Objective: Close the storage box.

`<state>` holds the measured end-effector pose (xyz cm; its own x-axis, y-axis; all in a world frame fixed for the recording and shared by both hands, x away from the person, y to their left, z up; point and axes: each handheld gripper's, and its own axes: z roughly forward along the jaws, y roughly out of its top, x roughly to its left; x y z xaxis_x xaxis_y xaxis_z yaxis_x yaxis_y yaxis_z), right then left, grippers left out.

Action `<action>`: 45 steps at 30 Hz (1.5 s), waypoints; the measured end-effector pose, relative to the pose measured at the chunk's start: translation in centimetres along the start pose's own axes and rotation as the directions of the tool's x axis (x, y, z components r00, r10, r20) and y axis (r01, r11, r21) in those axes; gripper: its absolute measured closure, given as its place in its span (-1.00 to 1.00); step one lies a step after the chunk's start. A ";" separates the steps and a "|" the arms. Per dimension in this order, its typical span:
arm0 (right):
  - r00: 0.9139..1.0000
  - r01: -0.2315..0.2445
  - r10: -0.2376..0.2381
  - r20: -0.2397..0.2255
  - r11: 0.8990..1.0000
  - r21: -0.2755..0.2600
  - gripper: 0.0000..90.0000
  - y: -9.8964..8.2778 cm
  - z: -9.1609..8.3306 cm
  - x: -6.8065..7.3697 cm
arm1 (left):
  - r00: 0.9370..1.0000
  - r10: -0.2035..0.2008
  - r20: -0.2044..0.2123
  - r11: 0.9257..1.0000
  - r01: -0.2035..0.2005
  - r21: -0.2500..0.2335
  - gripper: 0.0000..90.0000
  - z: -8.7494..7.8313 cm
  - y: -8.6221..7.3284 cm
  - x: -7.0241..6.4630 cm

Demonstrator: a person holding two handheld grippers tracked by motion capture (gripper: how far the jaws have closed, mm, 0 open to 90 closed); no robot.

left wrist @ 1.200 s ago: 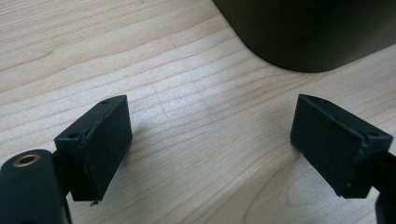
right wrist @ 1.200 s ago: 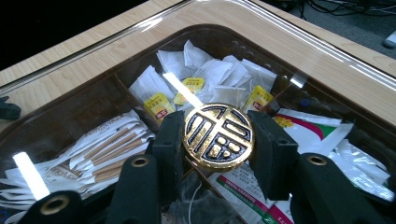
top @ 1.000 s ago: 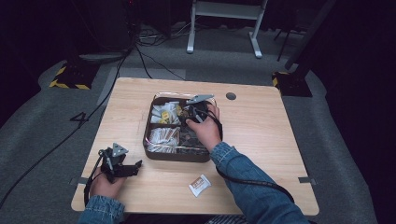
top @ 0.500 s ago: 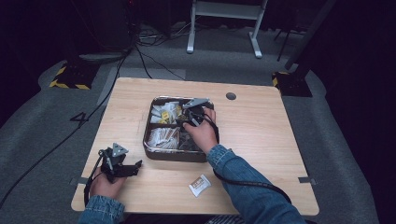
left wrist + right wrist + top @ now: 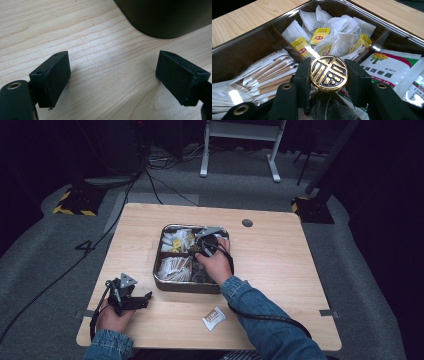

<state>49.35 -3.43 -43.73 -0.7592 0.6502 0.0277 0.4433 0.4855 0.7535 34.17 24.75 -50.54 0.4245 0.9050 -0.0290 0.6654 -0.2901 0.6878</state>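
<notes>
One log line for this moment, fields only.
right gripper: shut on gold knob over tray | left gripper: open, on table | sachet: outside tray

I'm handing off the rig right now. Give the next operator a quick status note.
Right gripper: shut on a round gold and black knob, over the middle of the divided tray.
Left gripper: open, holding nothing, low over the table beside the tray's near left corner.
Tray holds tea bags, stick packets and flat sachets.
One white packet lies on the table near the front edge; probably still to go in.
</notes>
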 end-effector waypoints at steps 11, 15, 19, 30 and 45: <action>1.000 0.004 -0.004 -0.001 1.000 -0.009 0.30 -0.1 0.3 0.0 | 1.000 0.000 0.000 1.000 0.000 0.000 -0.71 0.0 0.0 0.0; 1.000 0.010 -0.010 0.003 1.000 -0.009 0.30 -0.2 0.3 0.0 | 1.000 0.000 0.000 1.000 0.000 0.000 -0.71 0.0 0.0 0.0; 1.000 0.012 -0.012 -0.005 1.000 -0.010 0.30 -0.3 0.2 0.0 | 1.000 0.001 0.000 1.000 -0.001 0.002 -0.71 0.0 0.0 0.0; 0.999 0.006 -0.008 -0.040 0.997 -0.072 -0.03 0.3 -1.0 -0.2 | 1.000 0.000 0.000 1.000 0.000 0.000 -0.71 0.0 0.0 0.0; 0.994 -0.031 0.014 -0.112 0.988 -0.149 -0.20 0.1 -6.4 -2.1 | 1.000 0.003 0.002 1.000 -0.003 0.000 -0.71 0.0 0.0 0.0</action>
<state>47.97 -8.51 -39.57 -0.8014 0.5876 0.1119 0.3907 0.3726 0.8417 34.14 24.80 -50.54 0.4274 0.9036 -0.0287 0.6640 -0.2923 0.6882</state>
